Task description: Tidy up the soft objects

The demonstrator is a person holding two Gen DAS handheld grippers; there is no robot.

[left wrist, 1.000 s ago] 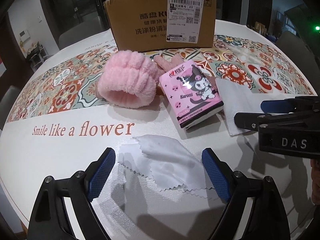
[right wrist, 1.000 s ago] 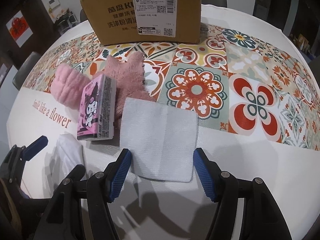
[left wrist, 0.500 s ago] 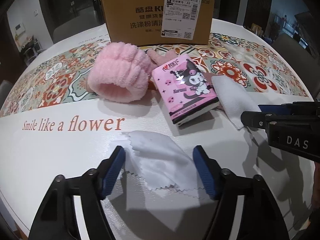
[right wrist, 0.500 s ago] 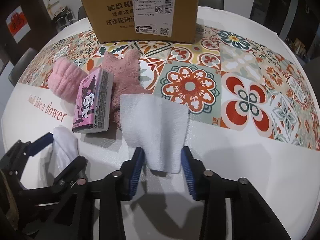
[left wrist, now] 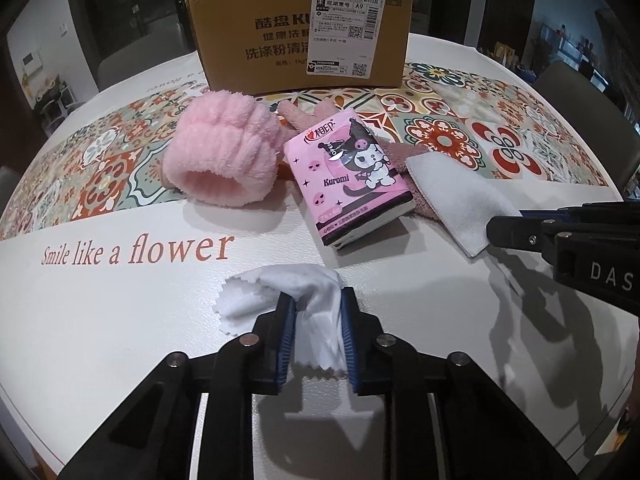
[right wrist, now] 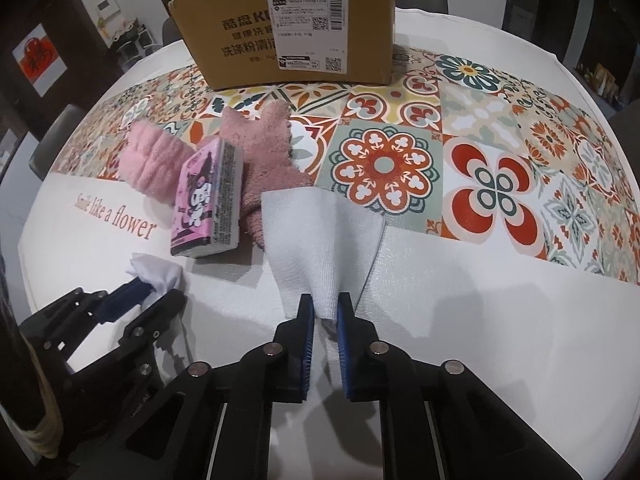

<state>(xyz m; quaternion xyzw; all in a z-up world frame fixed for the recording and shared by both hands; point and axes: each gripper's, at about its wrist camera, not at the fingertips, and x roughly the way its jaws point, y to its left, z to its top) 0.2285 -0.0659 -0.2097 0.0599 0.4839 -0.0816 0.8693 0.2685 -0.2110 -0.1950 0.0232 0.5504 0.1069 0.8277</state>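
Both tools pitch steeply down at the desk (left wrist: 120,320): the left gripper (left wrist: 318,300), jaws just drawn in, is clamped on the bunched zigzag-edged white cloth (left wrist: 288,292), and the right gripper (right wrist: 324,304) likewise pinches the near edge of the grey-white cloth (right wrist: 320,232). Each grip is shallow, so thin fabric may slip on lifting. Beyond lie the tissue pack (left wrist: 348,176), fluffy pink items and cardboard box (left wrist: 300,36).

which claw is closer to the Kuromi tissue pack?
Left. The left claw pinches the zigzag-edged cloth just in front of the Kuromi tissue pack; the right claw grips the white towel off to its right.
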